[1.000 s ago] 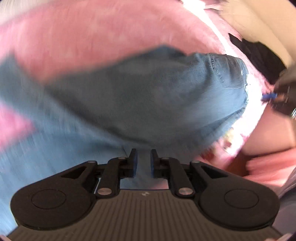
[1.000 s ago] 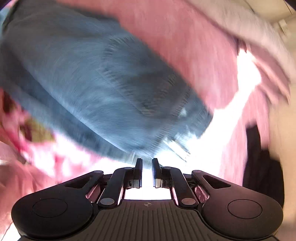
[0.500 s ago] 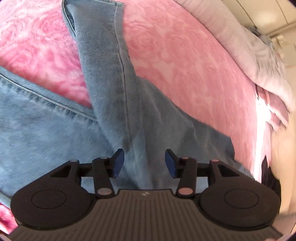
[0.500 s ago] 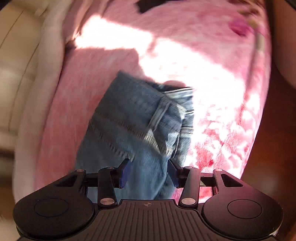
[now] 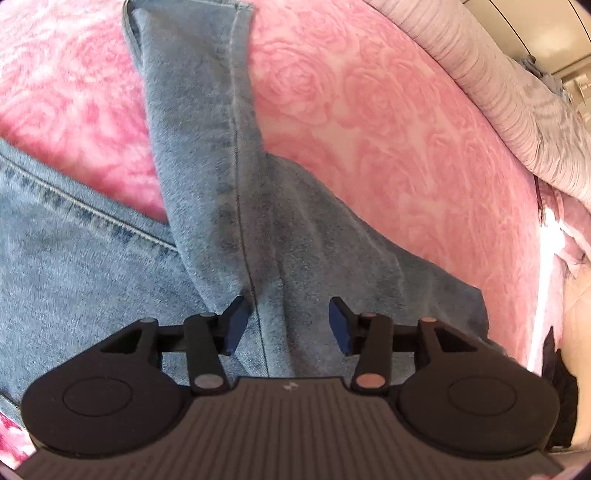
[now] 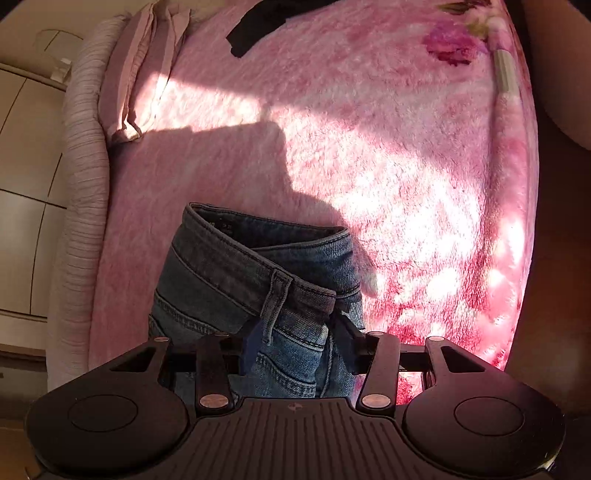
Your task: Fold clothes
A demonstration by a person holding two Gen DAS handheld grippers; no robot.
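Jeans [image 5: 229,221] of faded blue denim lie on pink blanket [image 5: 388,129]; left claw [image 5: 286,328] and right claw [image 6: 299,350] gape, gripping nothing.

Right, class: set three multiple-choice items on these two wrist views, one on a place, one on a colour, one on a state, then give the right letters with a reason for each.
1. Where do the jeans lie?
A. On a wooden floor
B. On a pink blanket
C. In a basket

2. What colour is the garment at the far end of the blanket in the right wrist view?
A. Black
B. Yellow
C. Green

3. How does the left gripper stand?
A. Shut on the jeans
B. Shut on nothing
C. Open above the jeans

Answers:
1 B, pink rose-patterned pile shows all round the denim.
2 A, the black garment lies at the top of that view.
3 C, its jaws stand wide apart with denim showing between them.
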